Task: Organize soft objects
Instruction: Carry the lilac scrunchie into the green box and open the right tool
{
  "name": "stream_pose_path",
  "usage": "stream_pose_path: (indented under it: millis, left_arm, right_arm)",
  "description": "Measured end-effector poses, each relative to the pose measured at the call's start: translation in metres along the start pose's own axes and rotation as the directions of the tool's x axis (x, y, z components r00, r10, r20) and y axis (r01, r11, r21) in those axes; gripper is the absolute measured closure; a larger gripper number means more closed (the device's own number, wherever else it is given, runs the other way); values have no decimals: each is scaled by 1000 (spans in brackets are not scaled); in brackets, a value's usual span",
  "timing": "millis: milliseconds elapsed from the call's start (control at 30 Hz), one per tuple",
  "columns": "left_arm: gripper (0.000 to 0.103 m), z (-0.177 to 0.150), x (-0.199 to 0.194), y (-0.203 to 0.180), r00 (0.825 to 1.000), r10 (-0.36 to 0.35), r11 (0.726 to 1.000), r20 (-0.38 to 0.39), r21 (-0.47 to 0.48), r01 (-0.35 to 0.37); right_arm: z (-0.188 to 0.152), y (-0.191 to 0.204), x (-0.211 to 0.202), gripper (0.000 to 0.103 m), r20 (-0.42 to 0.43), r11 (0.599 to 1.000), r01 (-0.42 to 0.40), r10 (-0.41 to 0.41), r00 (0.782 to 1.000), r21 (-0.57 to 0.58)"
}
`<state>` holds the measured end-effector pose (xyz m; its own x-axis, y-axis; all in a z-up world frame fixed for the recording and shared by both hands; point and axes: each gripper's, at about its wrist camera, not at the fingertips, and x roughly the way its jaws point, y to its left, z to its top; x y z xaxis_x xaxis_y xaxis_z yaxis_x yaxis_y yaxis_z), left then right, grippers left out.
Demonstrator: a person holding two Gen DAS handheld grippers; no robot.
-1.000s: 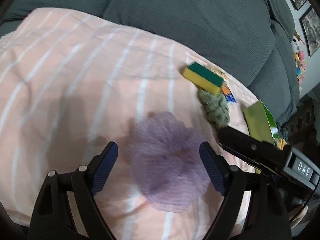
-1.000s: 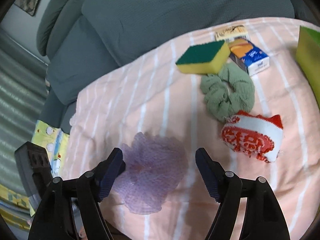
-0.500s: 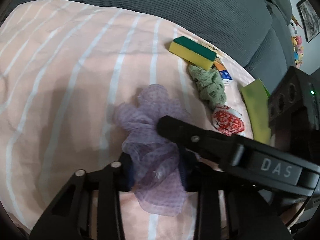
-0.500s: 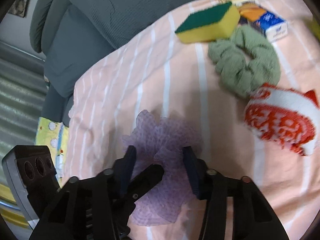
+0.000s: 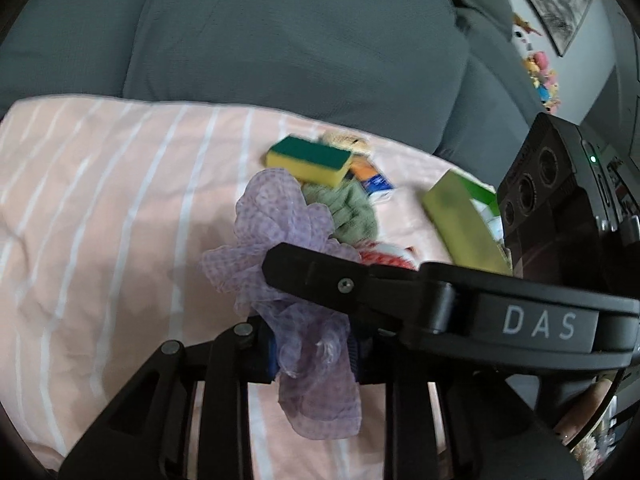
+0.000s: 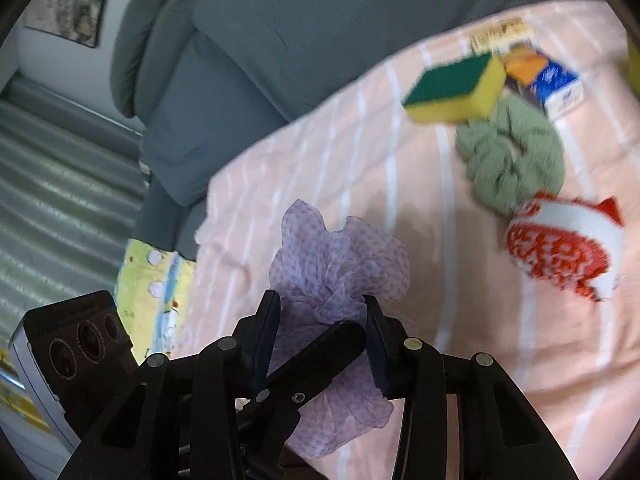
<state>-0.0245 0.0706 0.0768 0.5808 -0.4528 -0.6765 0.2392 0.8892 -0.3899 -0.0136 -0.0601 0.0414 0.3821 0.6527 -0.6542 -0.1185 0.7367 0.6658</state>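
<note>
Left wrist view: right gripper's black finger (image 5: 344, 280) crosses the purple scrunchie (image 5: 280, 220), hiding its middle and most of the red-white pouch (image 5: 384, 254). Green box (image 5: 460, 220) partly hidden behind the camera housing (image 5: 560, 200). Right wrist view: sponge (image 6: 456, 88) and green scrunchie (image 6: 516, 156) motion-blurred.
</note>
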Motion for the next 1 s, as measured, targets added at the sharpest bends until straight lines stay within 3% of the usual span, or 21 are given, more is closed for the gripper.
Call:
stream_pose_path:
  millis: [267, 467, 633, 800, 900, 1000]
  left_arm:
    - [82, 12, -20, -59, 990, -17, 990, 141, 141, -3]
    - [82, 33, -14, -115, 975, -108, 964, 192, 259, 56]
    - [82, 50, 7, -163, 959, -205, 927, 193, 352, 127]
    - [82, 59, 35, -200, 956, -237, 909, 176, 386, 155]
    - [82, 61, 52, -216, 957, -246, 897, 154, 409, 165]
    - [82, 66, 75, -226, 967, -235, 897, 97, 406, 177]
  right_arm:
    - [3, 9, -60, 59, 158, 999, -4, 11, 987, -45]
    - [13, -4, -127, 59, 327, 999, 23, -8, 945, -41]
    - [24, -23, -183, 59, 461, 996, 89, -74, 884, -11]
    - [34, -47, -216, 59, 540, 985, 171, -153, 828, 16]
    - [41, -65, -224, 59, 556, 983, 178, -174, 813, 46]
    - [51, -88, -226, 59, 552, 981, 171, -194, 811, 93]
